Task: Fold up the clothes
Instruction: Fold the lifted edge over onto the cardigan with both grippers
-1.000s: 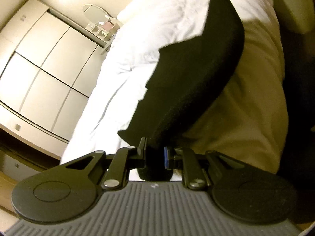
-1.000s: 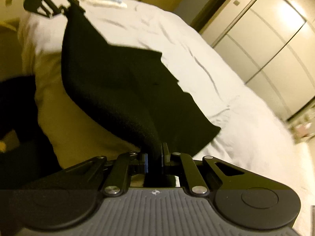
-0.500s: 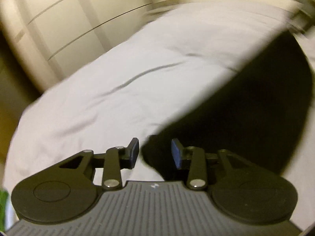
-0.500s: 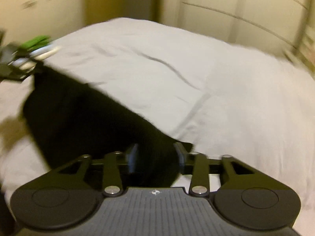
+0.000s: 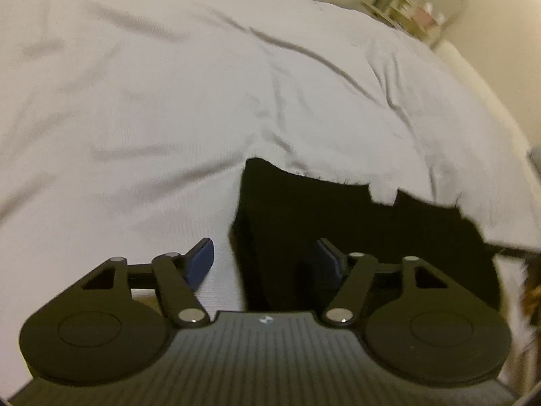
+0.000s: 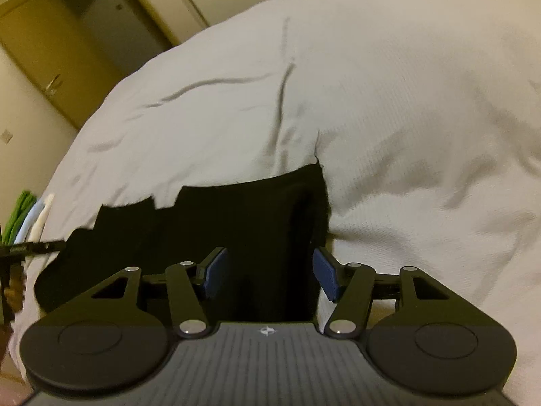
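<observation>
Looking through the left wrist camera first: the left gripper (image 5: 263,260) points down at the white bed cover (image 5: 152,108), and its jaws have just been opening. They now stand roughly half apart, blue pads clear of any cloth. The black garment (image 5: 355,223) lies flat on the cover, its near corner sitting between the jaws, closer to the right-hand pad, but not pinched. The cloth spreads away to the right edge of this view. A shelf unit (image 5: 416,10) shows blurred at the top right.

Over to the right wrist camera: the right gripper (image 6: 268,274) has also been opening its jaws, about halfway now. The black garment (image 6: 219,223) fills the gap between the blue pads, yet neither pad presses on it. It lies on the bed cover (image 6: 389,84), stretching left. At the far left edge sits a small stack of folded cloths (image 6: 25,216), green, blue and white.
</observation>
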The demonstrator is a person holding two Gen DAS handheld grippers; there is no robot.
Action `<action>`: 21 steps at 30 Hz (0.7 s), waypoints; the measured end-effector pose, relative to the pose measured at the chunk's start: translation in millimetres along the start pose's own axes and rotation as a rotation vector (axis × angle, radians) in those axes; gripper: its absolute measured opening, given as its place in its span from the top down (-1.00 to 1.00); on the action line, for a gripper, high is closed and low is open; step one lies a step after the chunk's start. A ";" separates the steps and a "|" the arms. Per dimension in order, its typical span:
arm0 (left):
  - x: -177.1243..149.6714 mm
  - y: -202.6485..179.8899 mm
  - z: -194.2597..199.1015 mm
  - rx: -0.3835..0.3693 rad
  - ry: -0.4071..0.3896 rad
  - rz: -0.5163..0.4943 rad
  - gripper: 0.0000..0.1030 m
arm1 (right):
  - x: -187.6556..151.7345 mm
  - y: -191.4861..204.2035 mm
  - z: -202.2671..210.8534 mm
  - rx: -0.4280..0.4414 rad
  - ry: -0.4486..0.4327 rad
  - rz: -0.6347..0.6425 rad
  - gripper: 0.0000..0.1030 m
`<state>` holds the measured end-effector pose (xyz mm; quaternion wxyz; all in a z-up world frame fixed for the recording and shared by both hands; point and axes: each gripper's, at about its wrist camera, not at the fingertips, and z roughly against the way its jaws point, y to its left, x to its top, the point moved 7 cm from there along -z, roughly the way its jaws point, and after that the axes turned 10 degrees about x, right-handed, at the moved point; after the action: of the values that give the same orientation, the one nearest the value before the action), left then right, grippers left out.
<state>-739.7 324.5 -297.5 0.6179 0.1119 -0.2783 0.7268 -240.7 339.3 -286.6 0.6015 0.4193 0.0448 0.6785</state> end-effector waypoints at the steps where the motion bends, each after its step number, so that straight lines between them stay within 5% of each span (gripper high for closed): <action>1: 0.1 -3.8 -2.4 -0.013 0.001 -0.006 0.58 | -1.9 -2.3 -4.1 0.004 0.003 0.000 -0.04; 2: 0.2 -7.6 -4.7 -0.026 0.002 -0.012 0.75 | -4.7 -1.1 -11.2 0.008 0.024 0.006 0.20; 5: -2.1 -22.1 -11.3 0.023 -0.019 -0.095 0.87 | -15.0 6.7 -21.2 -0.011 0.062 0.040 0.77; 15: 23.1 -63.3 16.5 0.086 -0.324 -0.285 0.88 | 0.0 41.6 25.3 -0.067 -0.200 0.274 0.83; 18: 32.6 -59.8 9.5 0.071 -0.351 -0.235 0.87 | 6.0 41.5 24.2 -0.066 -0.249 0.285 0.84; 21: 28.2 -50.3 -23.8 0.153 -0.302 -0.245 0.84 | 7.9 26.8 2.6 -0.133 -0.228 0.272 0.84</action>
<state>-693.0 365.1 -289.4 0.6425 0.2991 -0.2961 0.6403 -259.4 337.7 -265.8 0.5319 0.4549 -0.1258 0.7031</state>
